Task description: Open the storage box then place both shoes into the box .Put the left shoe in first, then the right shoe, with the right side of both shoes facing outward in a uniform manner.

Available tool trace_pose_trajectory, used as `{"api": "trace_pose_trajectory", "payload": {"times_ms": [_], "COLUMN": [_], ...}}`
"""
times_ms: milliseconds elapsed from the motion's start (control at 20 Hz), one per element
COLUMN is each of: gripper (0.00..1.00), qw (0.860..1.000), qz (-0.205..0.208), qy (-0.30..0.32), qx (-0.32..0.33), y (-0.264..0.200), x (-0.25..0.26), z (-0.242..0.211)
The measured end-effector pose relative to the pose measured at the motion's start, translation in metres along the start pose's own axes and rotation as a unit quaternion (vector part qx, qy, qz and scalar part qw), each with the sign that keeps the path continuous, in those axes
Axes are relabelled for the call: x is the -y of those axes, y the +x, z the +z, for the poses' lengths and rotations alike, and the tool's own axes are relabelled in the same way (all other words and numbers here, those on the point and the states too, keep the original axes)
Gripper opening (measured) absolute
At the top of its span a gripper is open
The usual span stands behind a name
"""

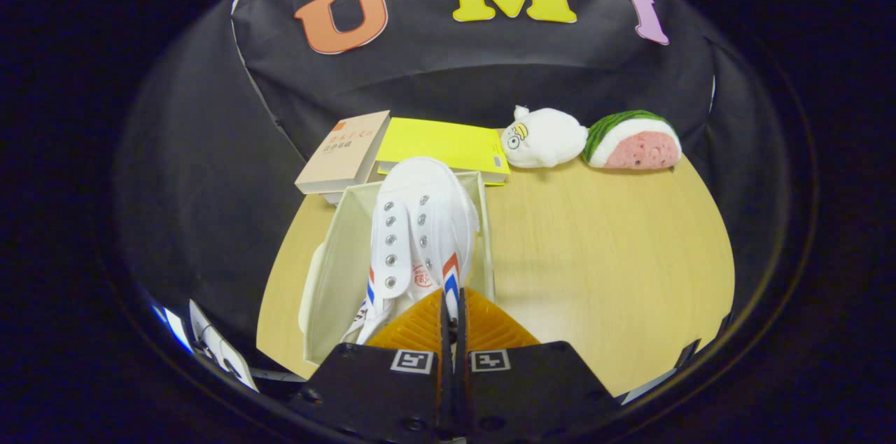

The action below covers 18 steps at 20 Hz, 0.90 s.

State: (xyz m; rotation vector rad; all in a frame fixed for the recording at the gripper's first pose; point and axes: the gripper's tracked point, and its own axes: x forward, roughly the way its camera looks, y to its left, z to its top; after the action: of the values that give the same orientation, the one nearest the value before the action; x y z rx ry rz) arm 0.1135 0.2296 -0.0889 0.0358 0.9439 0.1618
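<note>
A white canvas shoe (420, 220) with red and blue side stripes lies lengthwise in the open white storage box (336, 255), toe pointing away from me toward the books. My gripper (452, 321) sits at the shoe's heel end, fingers nearly together and pinching the heel's edge. More white shoe material with a stripe and laces (365, 314) shows low beside it on the left inside the box; I cannot tell whether it is a second shoe. The box's near wall is hidden behind my fingers.
The box stands on a light wooden table (602, 262). Beyond its far end lie a tan book (343, 153) and a yellow book (444, 143). A white plush toy (542, 137) and a watermelon-slice plush (633, 141) rest at the back right. Black cloth walls surround the table.
</note>
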Motion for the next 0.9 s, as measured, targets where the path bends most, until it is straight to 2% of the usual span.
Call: {"api": "trace_pose_trajectory", "payload": {"times_ms": [250,600,700,800,850,900], "gripper": [0.06,0.06,0.09,0.13,0.21,0.21], "qw": [0.999,0.996,0.996,0.998,0.997,0.996], "qz": [-0.038,-0.082,-0.08,-0.06,-0.064,-0.072], "qy": [-0.002,0.014,0.015,0.016,0.014,0.009], "qx": [0.022,0.022,0.023,0.03,0.043,0.06], "y": [0.022,0.042,0.046,0.046,0.041,0.036], "x": [-0.007,0.0,-0.001,-0.007,-0.006,-0.005], "z": [-0.008,-0.031,-0.034,-0.034,-0.03,-0.025]}}
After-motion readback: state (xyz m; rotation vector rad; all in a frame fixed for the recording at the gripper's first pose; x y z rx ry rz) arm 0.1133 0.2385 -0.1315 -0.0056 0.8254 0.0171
